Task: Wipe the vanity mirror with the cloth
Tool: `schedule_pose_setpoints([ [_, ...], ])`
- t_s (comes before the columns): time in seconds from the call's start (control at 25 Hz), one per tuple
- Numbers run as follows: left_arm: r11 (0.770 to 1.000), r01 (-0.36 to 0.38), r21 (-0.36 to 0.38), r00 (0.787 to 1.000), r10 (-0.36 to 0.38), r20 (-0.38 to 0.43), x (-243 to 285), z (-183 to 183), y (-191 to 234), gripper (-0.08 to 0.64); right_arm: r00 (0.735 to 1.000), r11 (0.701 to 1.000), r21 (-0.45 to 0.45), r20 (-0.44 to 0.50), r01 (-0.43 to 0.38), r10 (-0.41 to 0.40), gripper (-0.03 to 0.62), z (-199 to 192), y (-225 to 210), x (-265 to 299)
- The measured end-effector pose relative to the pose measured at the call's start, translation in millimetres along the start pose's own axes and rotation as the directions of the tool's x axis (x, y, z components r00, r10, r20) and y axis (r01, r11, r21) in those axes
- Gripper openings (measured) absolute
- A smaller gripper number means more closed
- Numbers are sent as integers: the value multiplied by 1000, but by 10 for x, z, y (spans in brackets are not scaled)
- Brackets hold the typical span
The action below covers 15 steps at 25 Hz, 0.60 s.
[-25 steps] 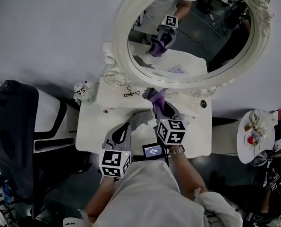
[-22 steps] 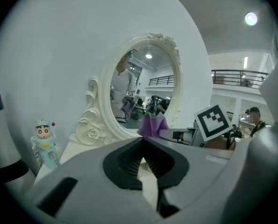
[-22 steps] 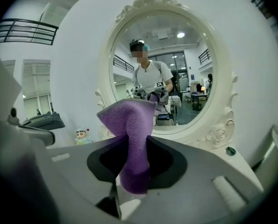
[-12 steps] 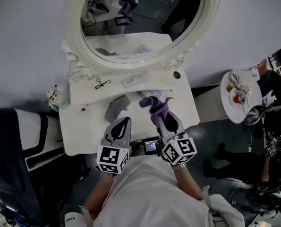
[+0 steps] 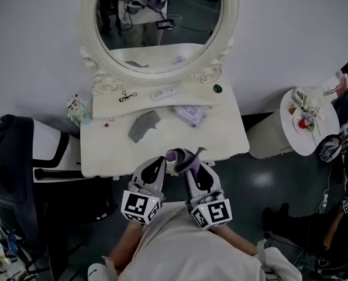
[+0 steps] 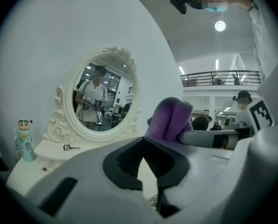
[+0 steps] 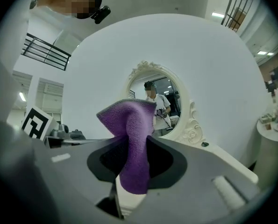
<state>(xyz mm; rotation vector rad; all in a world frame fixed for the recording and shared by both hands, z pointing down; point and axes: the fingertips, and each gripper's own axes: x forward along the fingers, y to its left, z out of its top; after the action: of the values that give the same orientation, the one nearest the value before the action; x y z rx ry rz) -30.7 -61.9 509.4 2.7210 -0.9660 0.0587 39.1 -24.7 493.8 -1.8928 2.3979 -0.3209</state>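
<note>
head view: oval vanity mirror in ornate white frame [image 5: 162,31] at the back of a white vanity table [image 5: 226,139]. flat grey rag [image 5: 143,125], clear plastic packet [image 5: 189,115] and black eyelash curler [image 5: 127,96] lie on the tabletop. both grippers sit side by side at the table's front edge, well apart from the mirror. right gripper [image 5: 188,158] holds the purple fleece cloth [image 5: 179,157]; left gripper [image 5: 158,161] is just beside it.

left gripper view: jaws drawn in to a thin slit, nothing between them. purple cloth [image 6: 169,118] shows to the right, mirror [image 6: 103,94] ahead, small cartoon figurine bottle [image 6: 24,139] far left.

right gripper view: jaws pinched on the purple cloth [image 7: 131,139], which sticks up above them and hangs below. mirror [image 7: 162,101] behind it.
</note>
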Motion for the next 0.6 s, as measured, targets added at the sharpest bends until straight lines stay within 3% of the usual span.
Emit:
schedule_pose_setpoints([
  [0.12,1000,30,4,1000,-30,1,-324,-192,-601,3,1000,999,45,-10,-24,24,114,-89,-117,-503],
  [0.32,987,-107,118,992,113,-47,-930,-503,-1059,3,997,993,91,-38,-69,73,114,-350,-193,-1014],
  [0.44,981,-175,89,980,182,-82,-1161,-626,-1140,3,992,991,63,-43,-116,119,114,-369,-184,-1215],
  [0.6,974,-217,61,976,218,-7,-1323,-499,-1175,3,991,991,-15,-3,-132,132,110,-259,-47,-1540],
])
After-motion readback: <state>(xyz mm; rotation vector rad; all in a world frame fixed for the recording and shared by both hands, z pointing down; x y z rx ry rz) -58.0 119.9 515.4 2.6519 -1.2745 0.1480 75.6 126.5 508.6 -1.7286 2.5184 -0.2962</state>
